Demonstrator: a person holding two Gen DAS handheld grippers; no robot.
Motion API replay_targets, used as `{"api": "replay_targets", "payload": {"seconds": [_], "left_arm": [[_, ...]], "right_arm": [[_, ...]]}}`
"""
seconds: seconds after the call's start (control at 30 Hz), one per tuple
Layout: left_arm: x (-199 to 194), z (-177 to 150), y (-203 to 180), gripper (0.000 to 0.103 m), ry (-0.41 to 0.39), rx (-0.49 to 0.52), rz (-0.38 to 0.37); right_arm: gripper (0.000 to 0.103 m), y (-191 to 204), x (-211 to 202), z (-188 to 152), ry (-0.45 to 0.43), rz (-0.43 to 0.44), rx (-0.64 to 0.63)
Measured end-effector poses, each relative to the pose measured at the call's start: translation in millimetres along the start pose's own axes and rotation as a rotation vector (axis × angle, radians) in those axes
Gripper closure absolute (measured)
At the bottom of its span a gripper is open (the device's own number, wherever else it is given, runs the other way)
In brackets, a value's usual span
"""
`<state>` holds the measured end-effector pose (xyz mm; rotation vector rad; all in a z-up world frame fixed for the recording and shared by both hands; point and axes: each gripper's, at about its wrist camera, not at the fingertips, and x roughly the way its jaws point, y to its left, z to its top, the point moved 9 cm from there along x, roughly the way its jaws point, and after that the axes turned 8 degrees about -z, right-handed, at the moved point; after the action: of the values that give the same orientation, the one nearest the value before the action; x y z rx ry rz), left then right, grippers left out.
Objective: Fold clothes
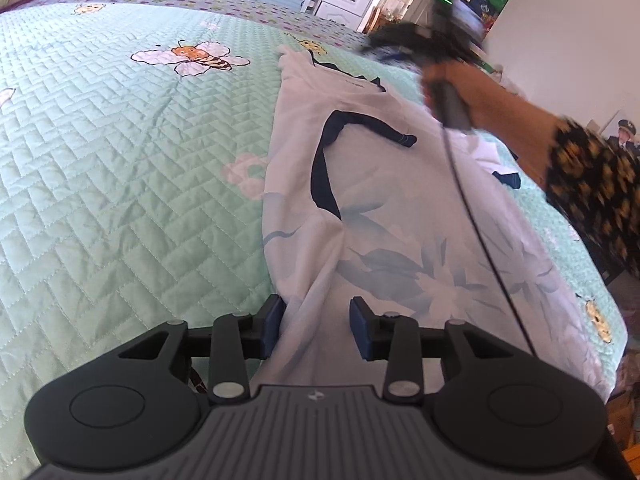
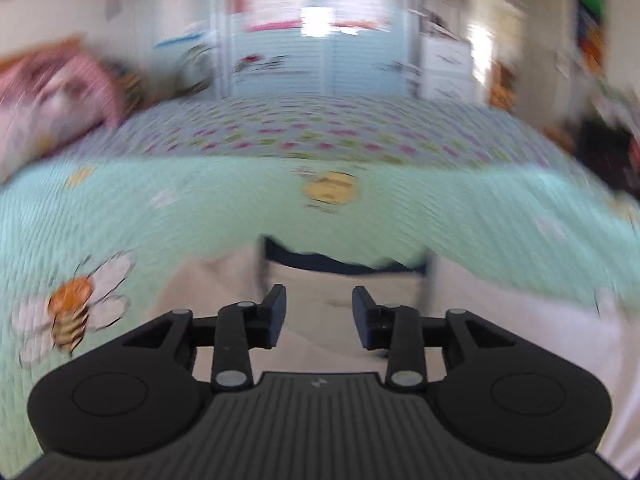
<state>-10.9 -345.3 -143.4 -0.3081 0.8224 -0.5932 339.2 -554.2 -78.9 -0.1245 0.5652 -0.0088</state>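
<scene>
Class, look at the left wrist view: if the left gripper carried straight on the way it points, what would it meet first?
Probably the pale floral garment itself. The left gripper has its jaws apart with a ridge of that cloth running between them, so it would push into fabric lying on the green quilted bedspread. Exact depth is unclear.

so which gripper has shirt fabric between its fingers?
The left gripper: a ridge of the pale floral shirt runs up between its fingers. The right gripper is lifted above the shirt, nothing between its fingers.

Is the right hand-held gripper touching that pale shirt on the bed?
Apart. In the left wrist view the right hand-held gripper is lifted above the pale shirt, jaws open, nothing between them.
</scene>
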Motion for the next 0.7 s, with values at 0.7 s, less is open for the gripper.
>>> {"api": "replay_targets", "payload": {"seconds": [0.7], "left_arm": [[-4, 1, 10, 0.054, -0.018, -0.084, -0.161]], "right_arm": [[0.062, 132, 103, 29, 0.399, 0.047, -0.265]]}}
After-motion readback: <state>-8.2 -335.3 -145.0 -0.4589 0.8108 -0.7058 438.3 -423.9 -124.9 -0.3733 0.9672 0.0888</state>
